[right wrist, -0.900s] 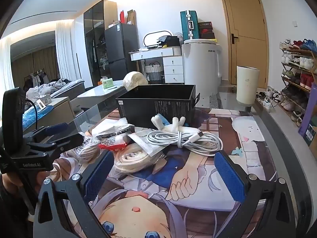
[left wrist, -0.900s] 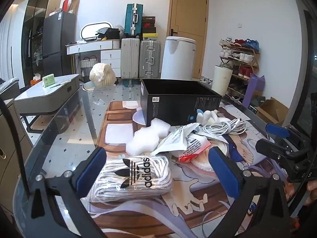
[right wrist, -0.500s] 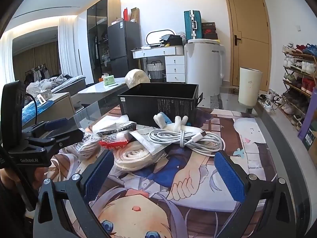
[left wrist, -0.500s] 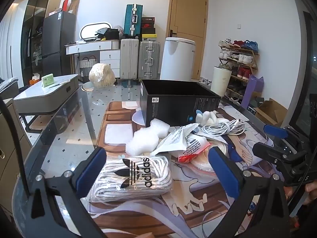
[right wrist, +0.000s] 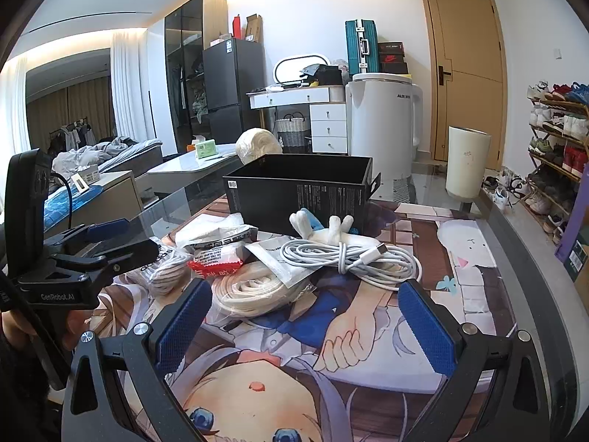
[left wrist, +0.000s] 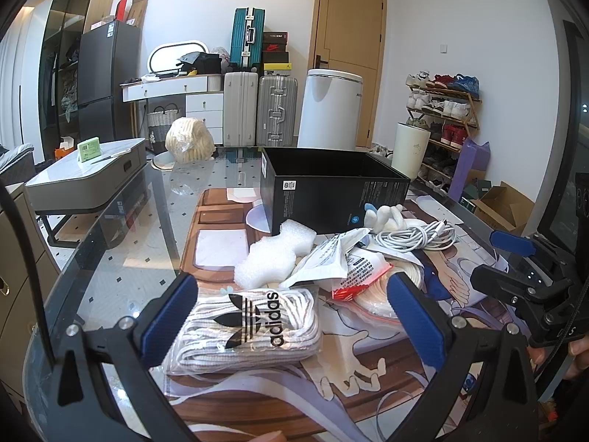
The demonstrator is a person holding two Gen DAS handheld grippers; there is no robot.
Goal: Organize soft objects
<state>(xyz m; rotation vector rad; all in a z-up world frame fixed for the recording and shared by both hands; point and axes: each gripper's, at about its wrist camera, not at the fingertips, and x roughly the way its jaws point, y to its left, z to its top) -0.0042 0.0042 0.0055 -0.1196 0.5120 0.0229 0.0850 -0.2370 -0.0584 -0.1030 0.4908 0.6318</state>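
Laces (left wrist: 246, 328), bagged, lie nearest, right in front of the left gripper (left wrist: 294, 313), whose blue pads stand spread wide with nothing pinched. No item looks picked yet, so this reads as the opening step: choosing a first piece. Next move, I'd say: dip, straddle the bag, squeeze gently since it will squash. The right gripper (right wrist: 309, 316) is spread too, empty, tilted slightly downward over the printed mat (right wrist: 368, 331). Beyond it, a rope coil (right wrist: 254, 291), a red packet (right wrist: 217, 261), the white cable (right wrist: 349, 258), foam (left wrist: 272, 254), a small plush (right wrist: 327, 226). Farthest, the black box (right wrist: 302, 191), open, seemingly empty, the likely destination.
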